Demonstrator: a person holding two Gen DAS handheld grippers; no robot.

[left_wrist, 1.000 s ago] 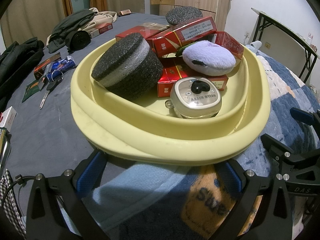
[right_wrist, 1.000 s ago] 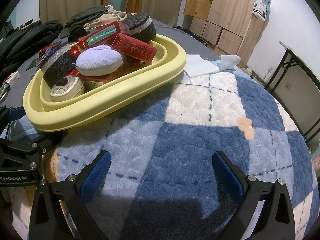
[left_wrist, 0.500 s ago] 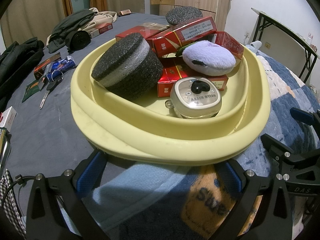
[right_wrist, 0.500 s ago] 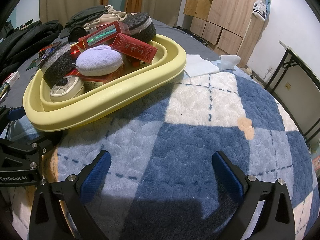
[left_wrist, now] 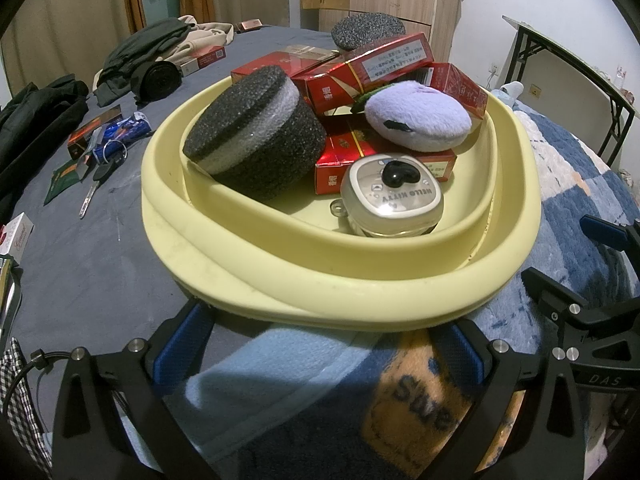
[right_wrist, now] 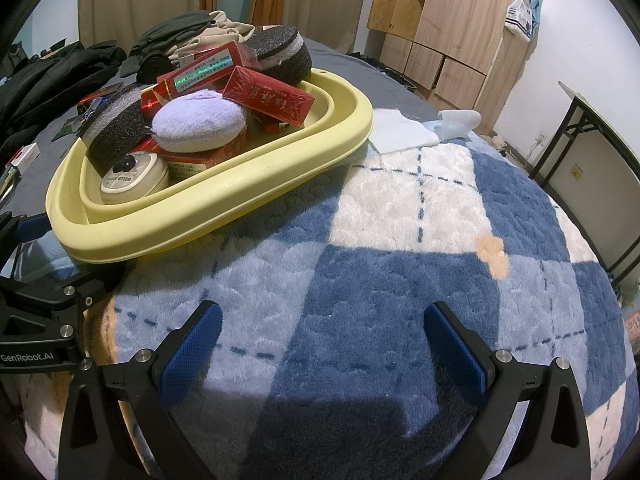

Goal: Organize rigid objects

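A pale yellow basin (left_wrist: 280,276) (right_wrist: 224,216) sits on the bed, partly on a blue checked blanket (right_wrist: 400,272). It holds a black foam cylinder (left_wrist: 256,136) (right_wrist: 116,132), several red boxes (left_wrist: 368,72) (right_wrist: 268,96), a lilac plush puff (left_wrist: 420,116) (right_wrist: 200,120) and a round cream case (left_wrist: 394,204) (right_wrist: 132,178). A second foam cylinder (right_wrist: 284,52) lies at the basin's far end. My left gripper (left_wrist: 320,344) is open just below the near rim, holding nothing. My right gripper (right_wrist: 324,344) is open over the blanket, right of the basin.
On the grey sheet left of the basin lie keys (left_wrist: 100,176), small packets (left_wrist: 88,136) and a white box (left_wrist: 16,236). Dark clothes (left_wrist: 148,64) are piled at the back. A black table frame (right_wrist: 580,152) and wooden cabinets (right_wrist: 452,36) stand on the right.
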